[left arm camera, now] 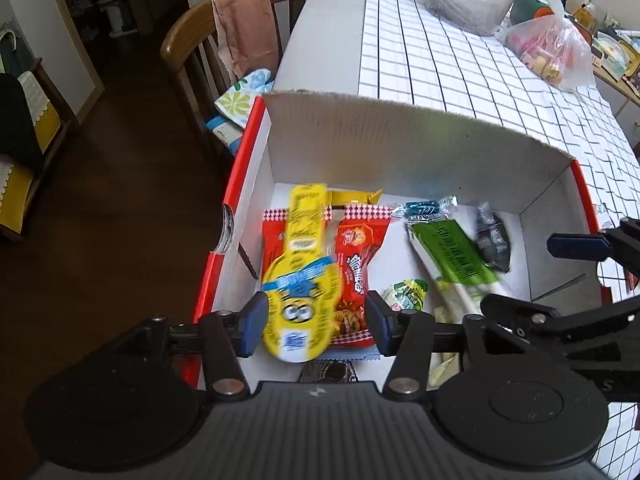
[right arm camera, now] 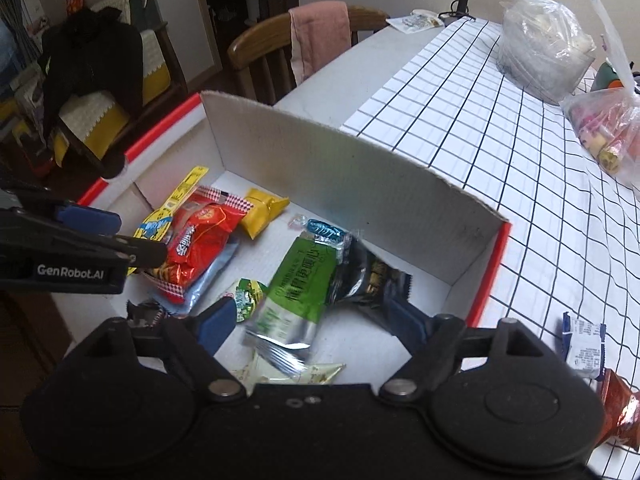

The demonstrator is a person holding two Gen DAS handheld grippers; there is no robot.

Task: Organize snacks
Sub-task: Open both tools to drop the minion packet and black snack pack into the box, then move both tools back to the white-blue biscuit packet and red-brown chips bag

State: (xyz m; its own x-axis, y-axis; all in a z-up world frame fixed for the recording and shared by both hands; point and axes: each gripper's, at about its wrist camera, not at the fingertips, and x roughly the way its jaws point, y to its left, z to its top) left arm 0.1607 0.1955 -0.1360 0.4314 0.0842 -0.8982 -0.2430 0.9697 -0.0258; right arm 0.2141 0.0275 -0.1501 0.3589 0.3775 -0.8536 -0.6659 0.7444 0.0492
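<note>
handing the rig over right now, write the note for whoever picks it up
Left claw: open, astride the long yellow cartoon pack, which lies on the red snack pack at the left end of the box.
Right claw: open, holding nothing, over the green packet in the middle of the box.
Done: the box already holds those packs plus a small yellow packet, a blue candy and a black packet.
Left: a blue-and-white packet and an orange-red one are on the checked cloth outside the box, on the right.
</note>
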